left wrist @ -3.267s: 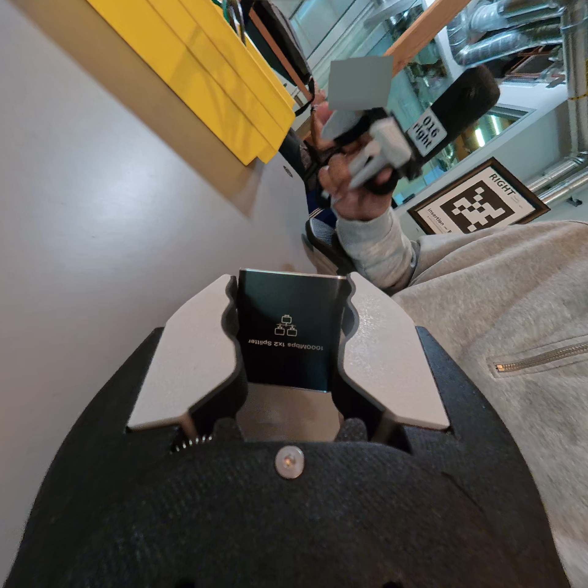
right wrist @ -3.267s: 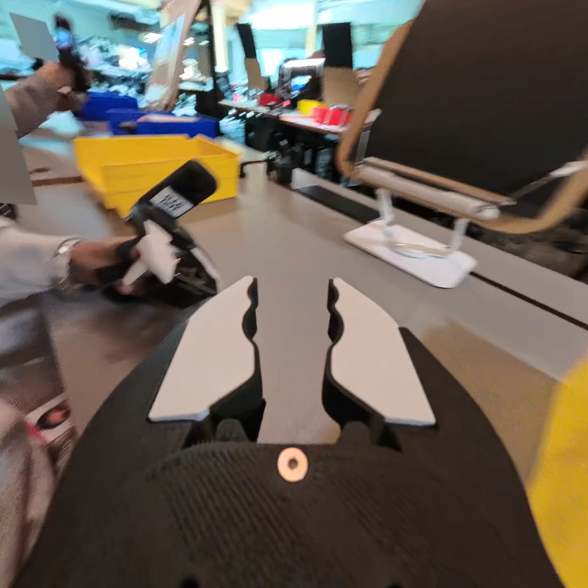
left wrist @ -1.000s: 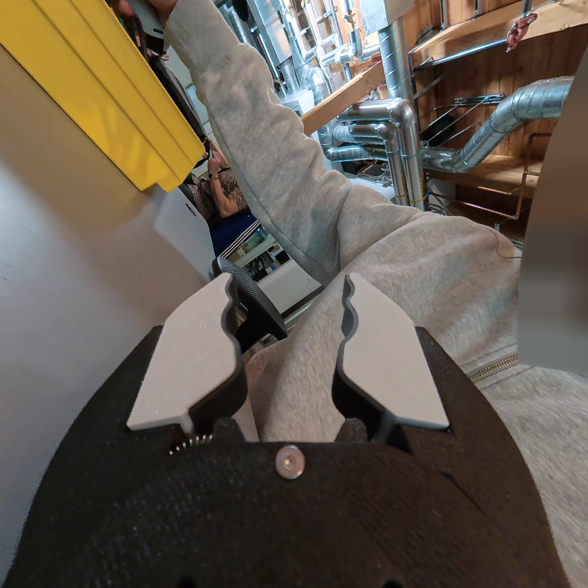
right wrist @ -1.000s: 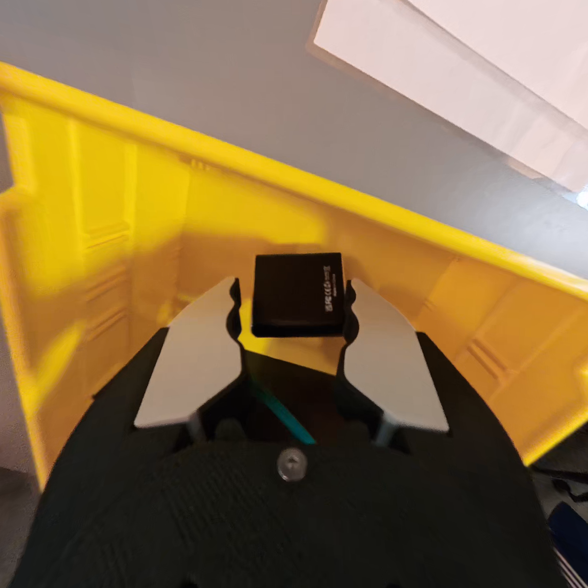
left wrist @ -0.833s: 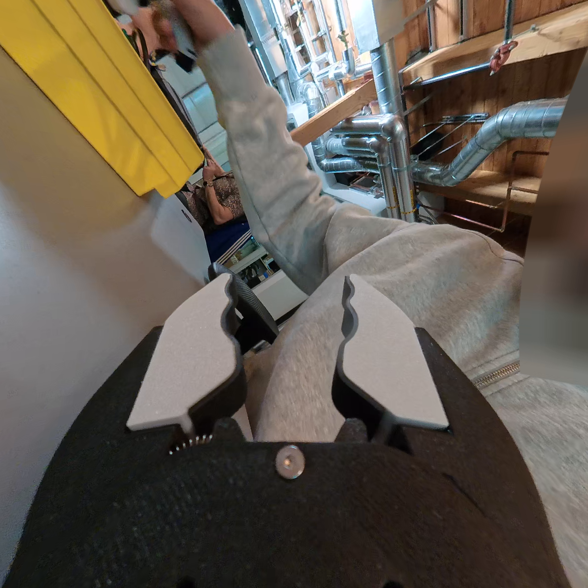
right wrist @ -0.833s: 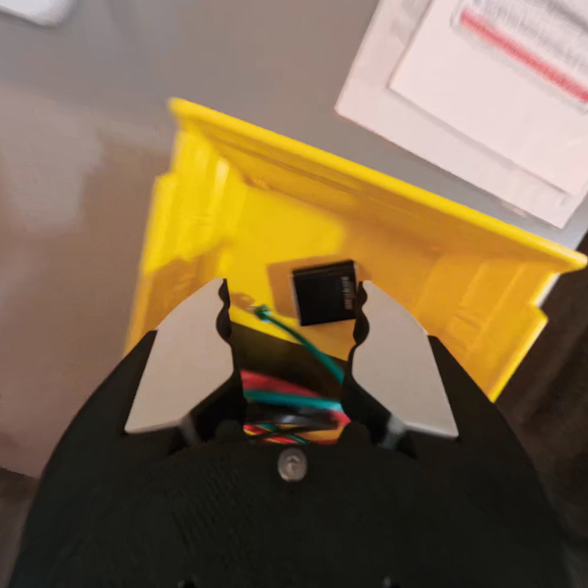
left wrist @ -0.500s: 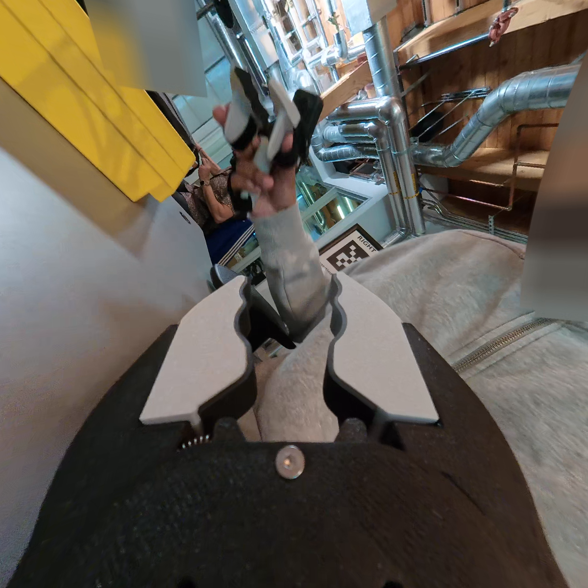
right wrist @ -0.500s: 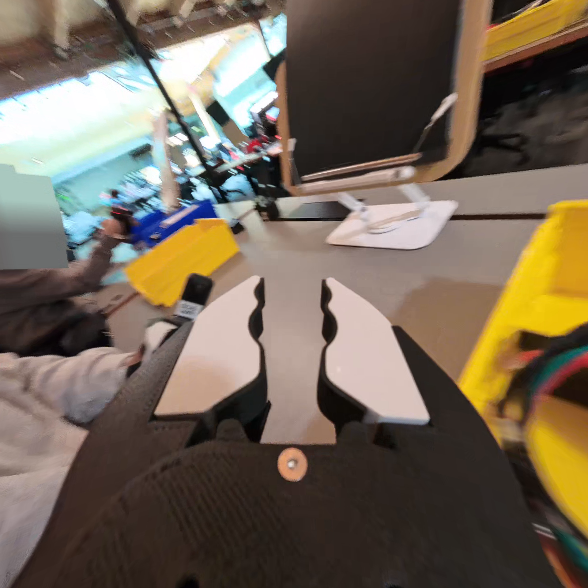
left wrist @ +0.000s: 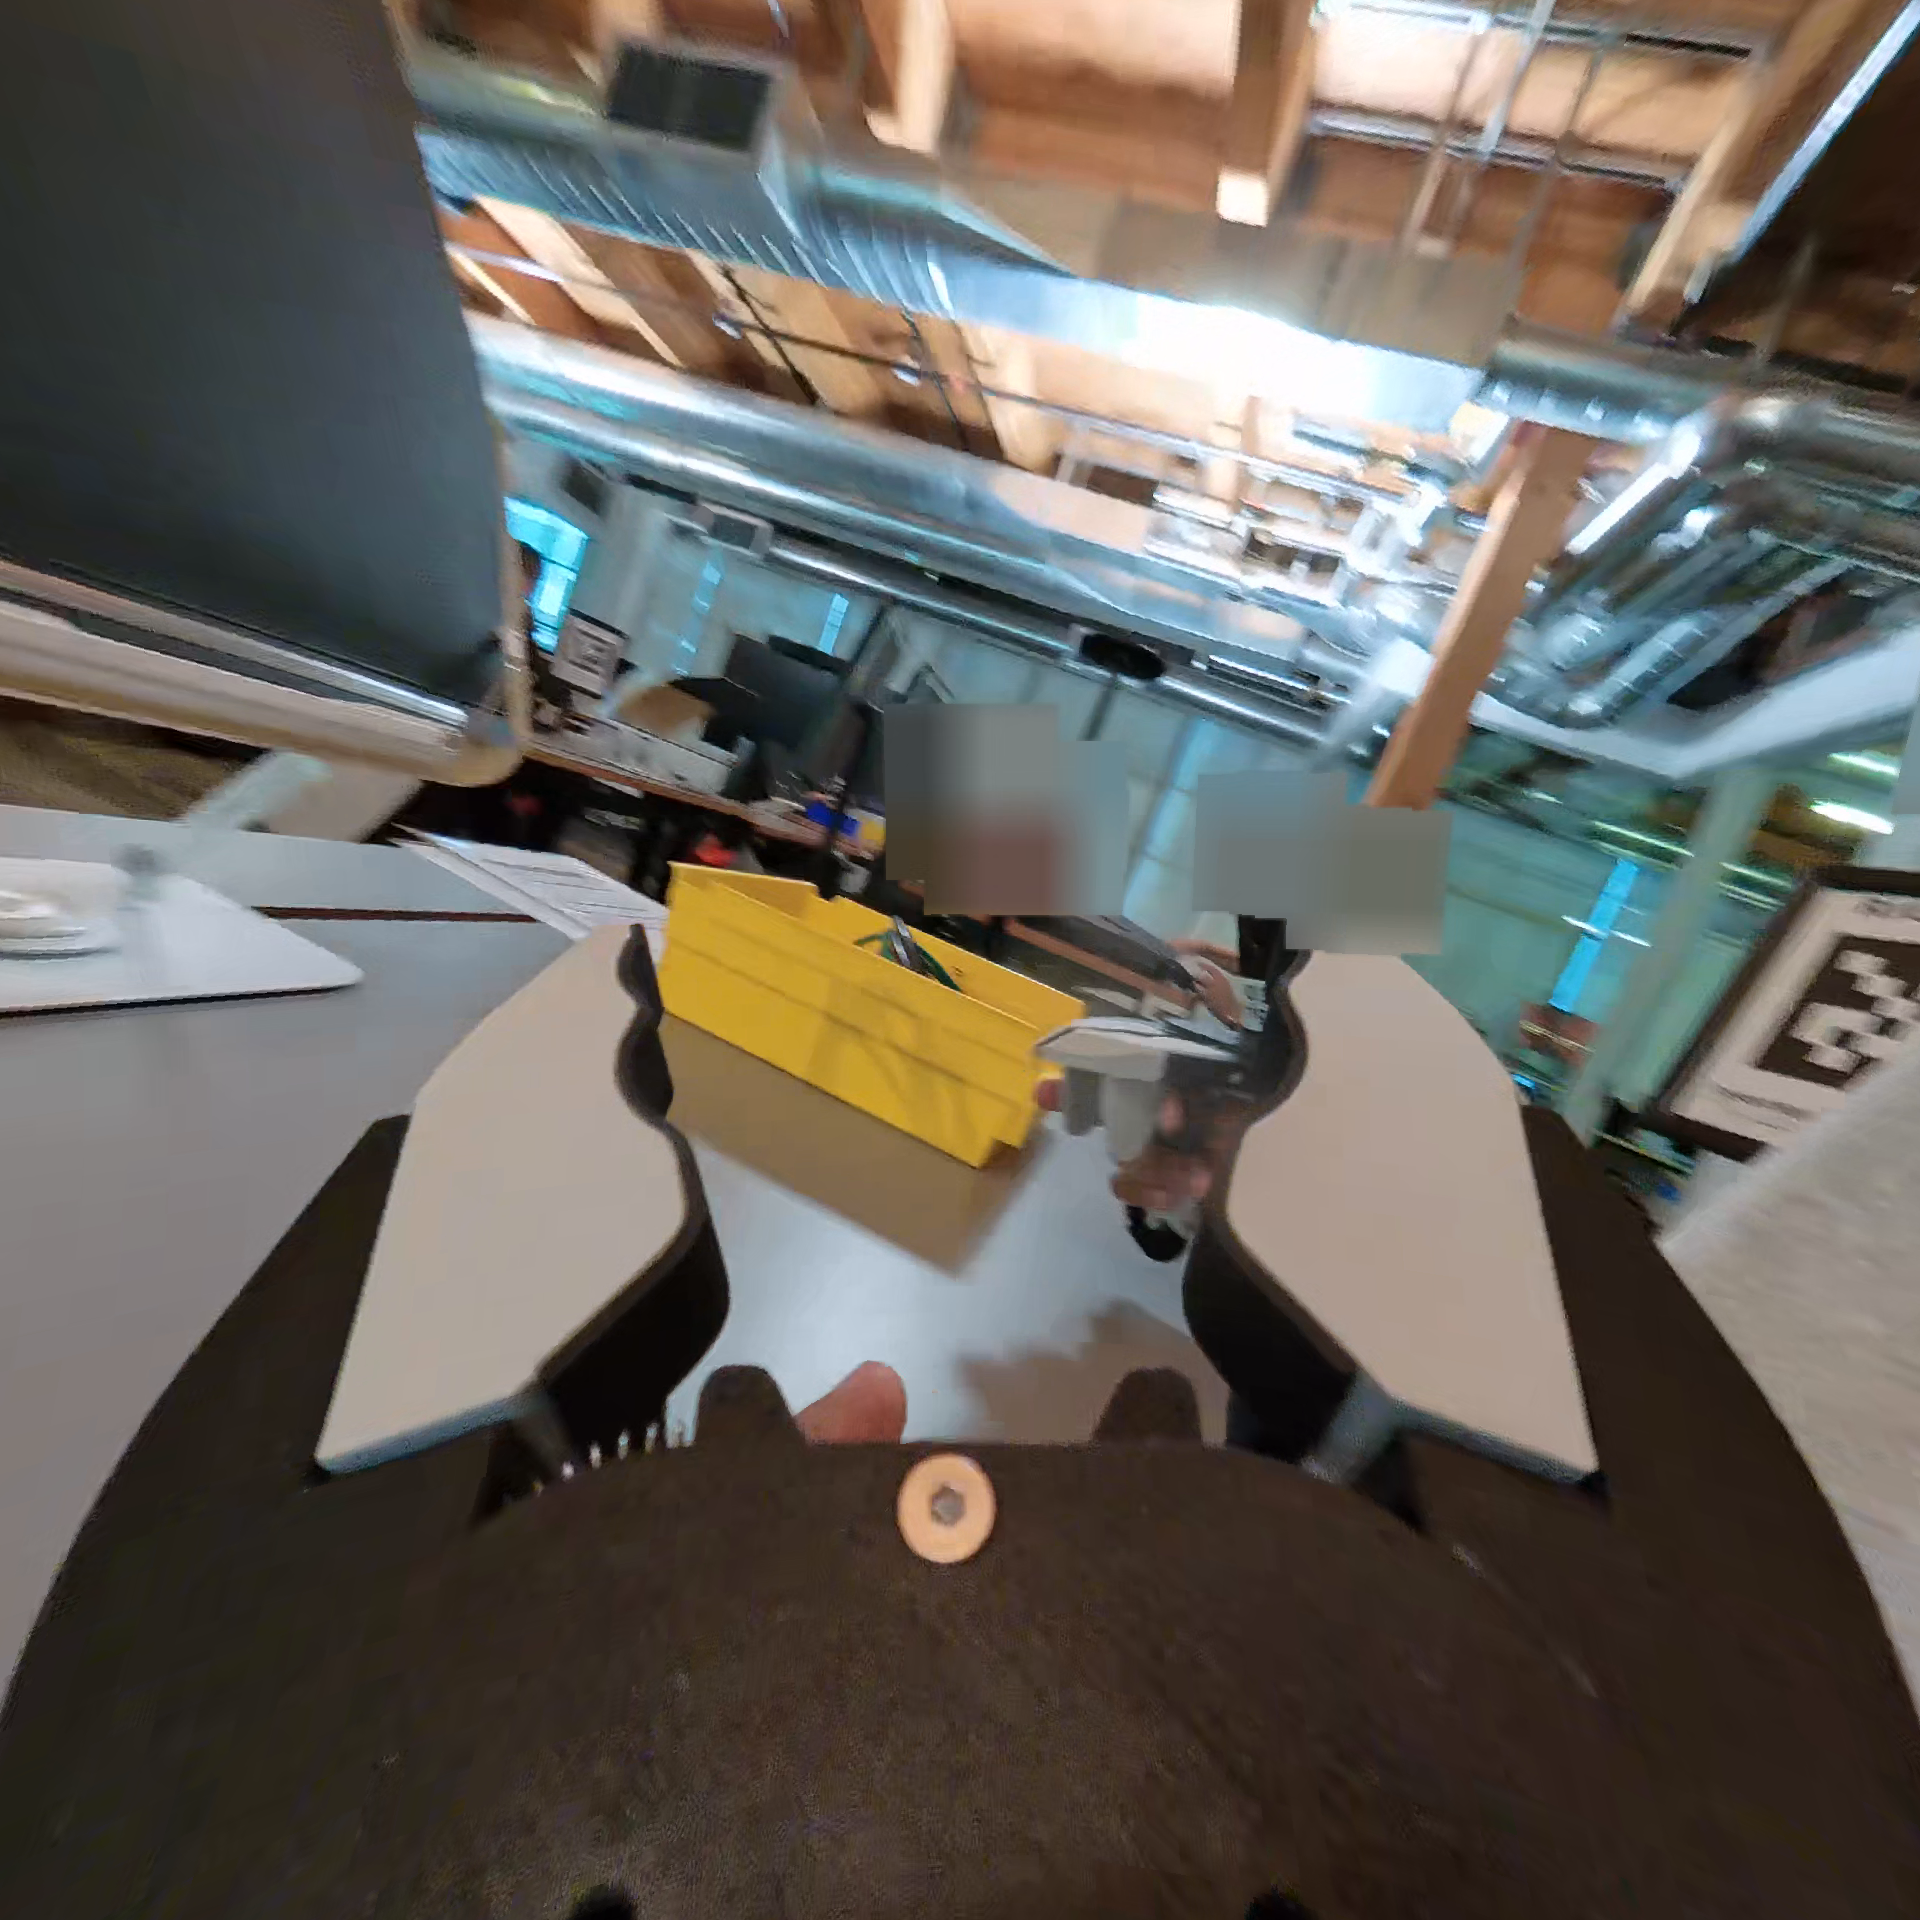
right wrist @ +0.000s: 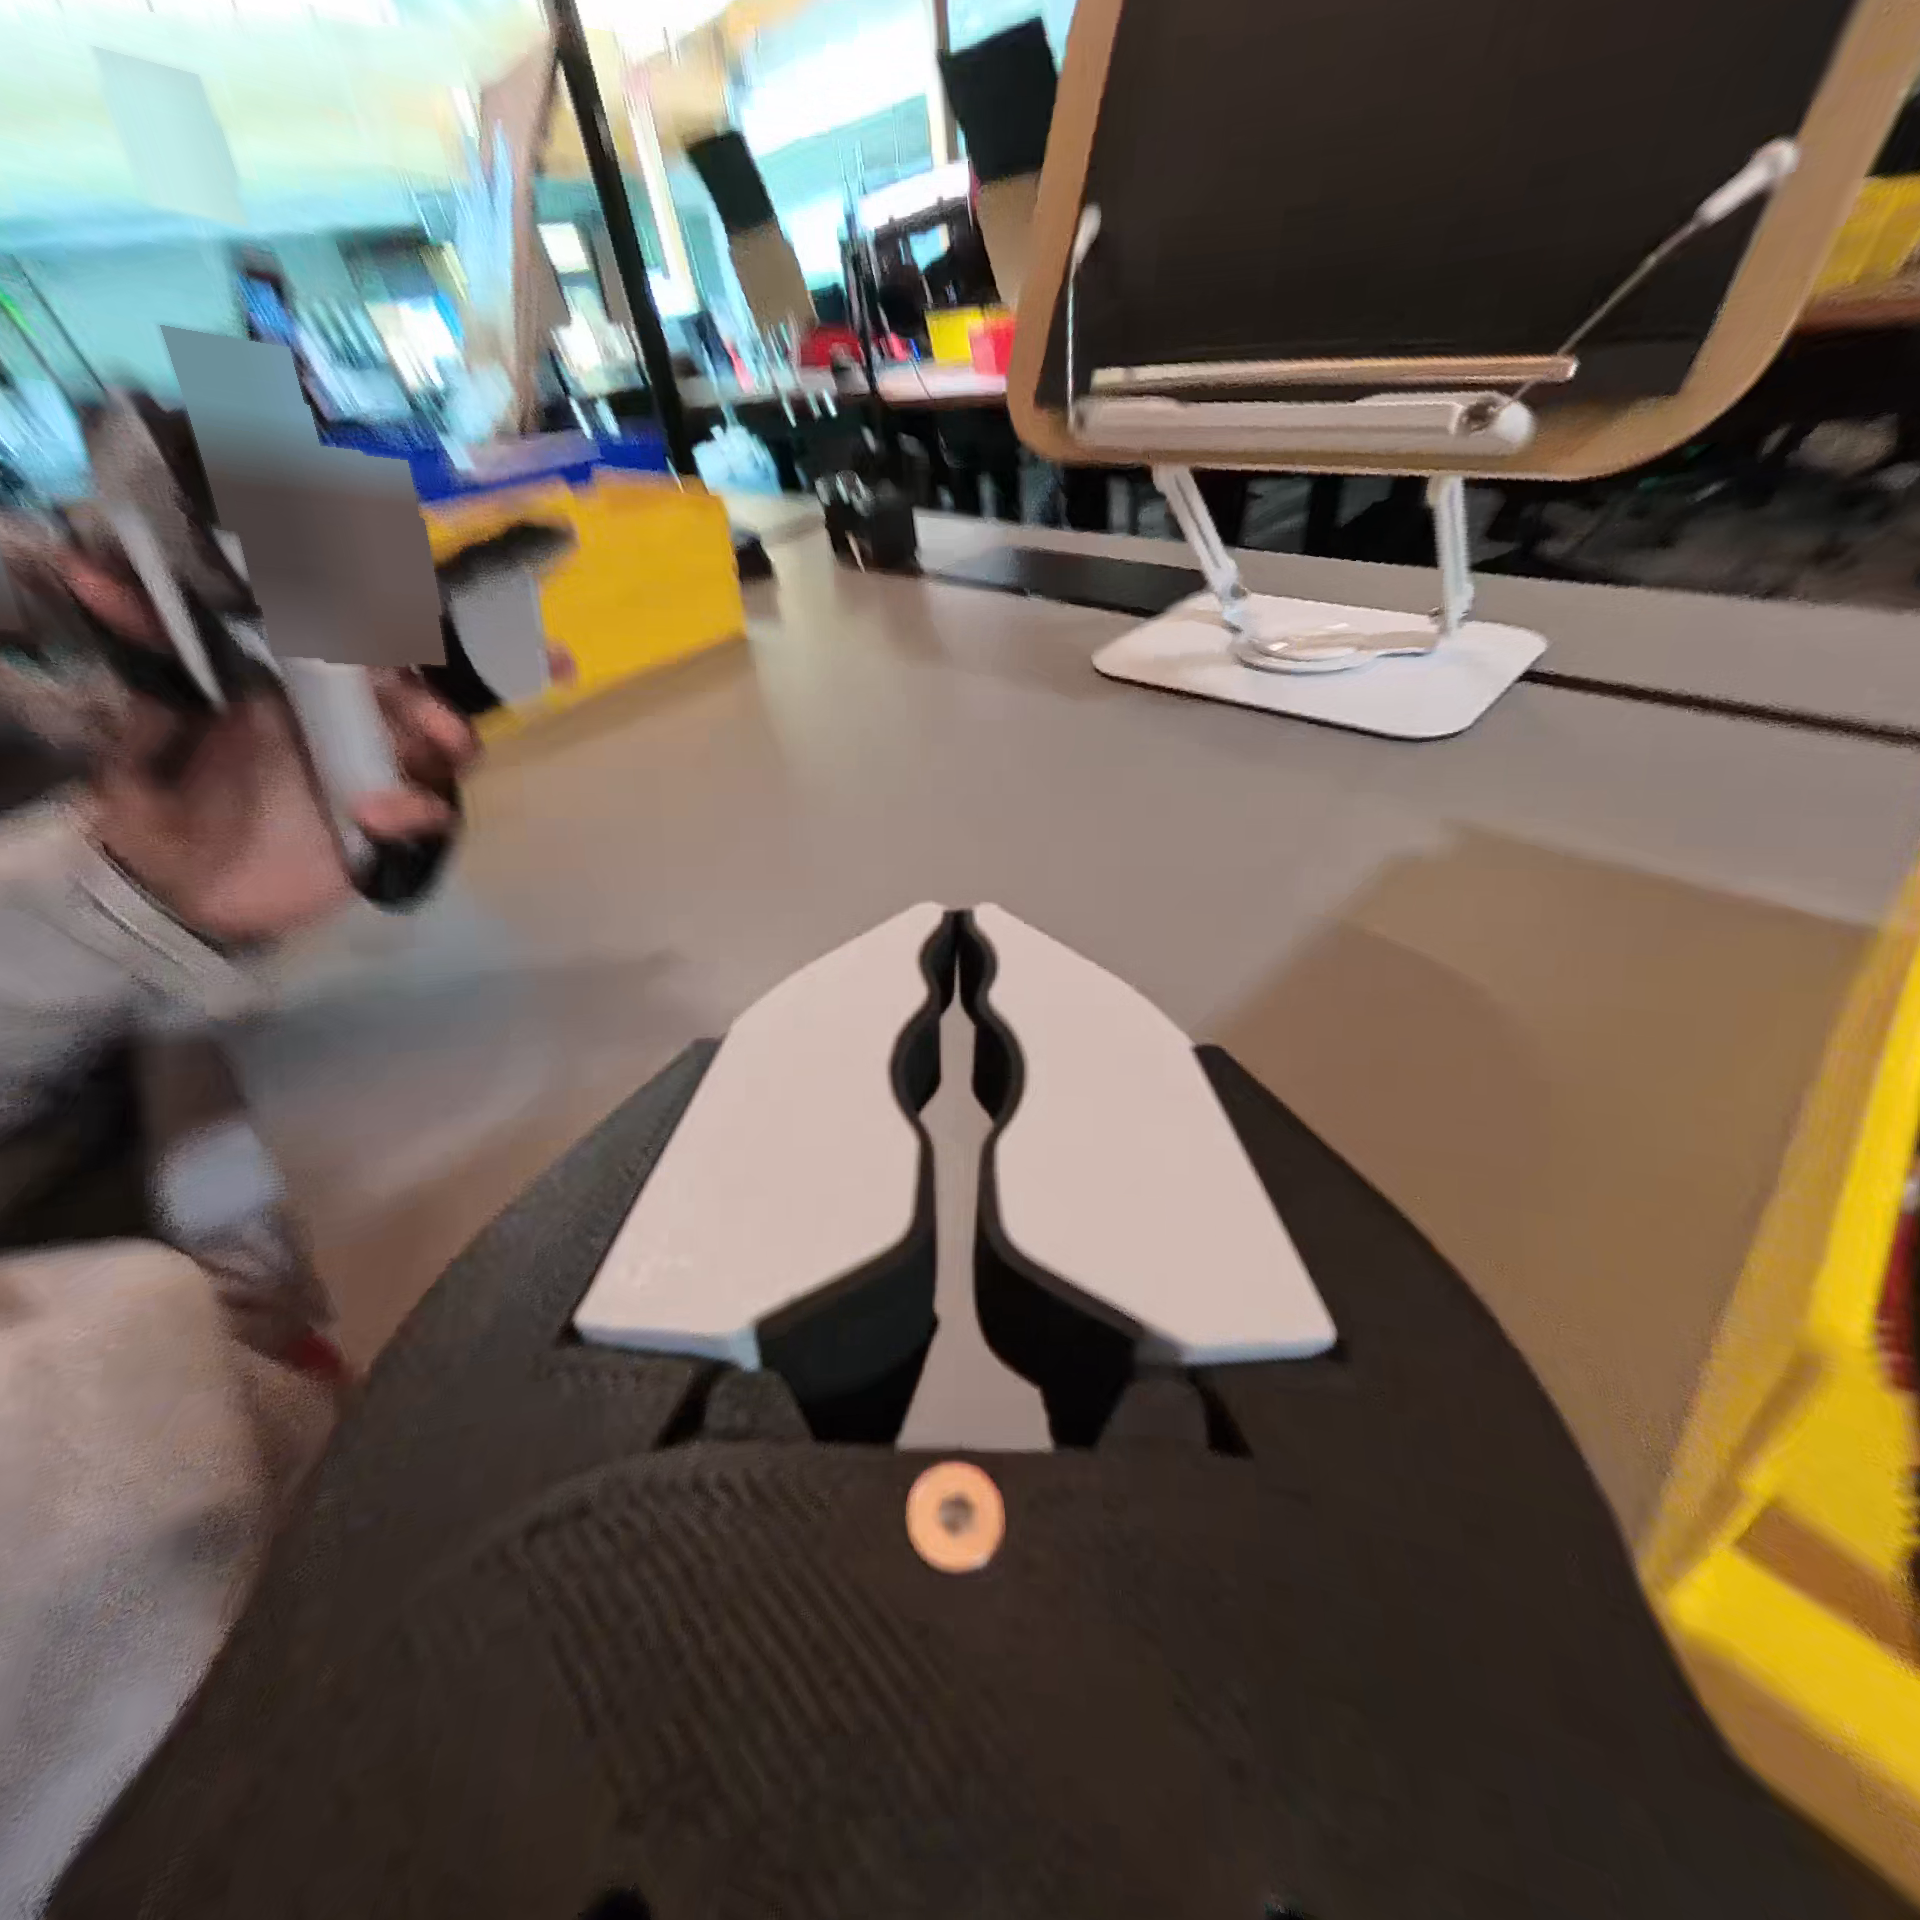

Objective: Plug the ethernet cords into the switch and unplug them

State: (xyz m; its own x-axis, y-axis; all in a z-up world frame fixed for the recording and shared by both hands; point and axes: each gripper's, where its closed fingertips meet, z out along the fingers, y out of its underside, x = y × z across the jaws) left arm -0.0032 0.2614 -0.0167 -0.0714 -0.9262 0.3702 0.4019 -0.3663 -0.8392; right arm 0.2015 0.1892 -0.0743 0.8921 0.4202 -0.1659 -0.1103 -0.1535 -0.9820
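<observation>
My left gripper is open wide and empty above the grey table. Between its fingers a yellow bin stands on the table with dark green cords showing over its rim. My right gripper is shut on nothing, low over the table. It also shows in the left wrist view, held in a hand just right of the bin. The left gripper shows blurred in a hand at the left of the right wrist view. A yellow bin is close on the right gripper's right. No switch is in view.
A dark screen on a white stand stands at the back of the table; its base is at the left of the left wrist view. A paper sheet lies behind it. Another yellow bin is far left. A grey sleeve is near left.
The right gripper left the bin with the black switch, swung over the table and shut. The left gripper swung from the grey sweatshirt to face the table and opened wider.
</observation>
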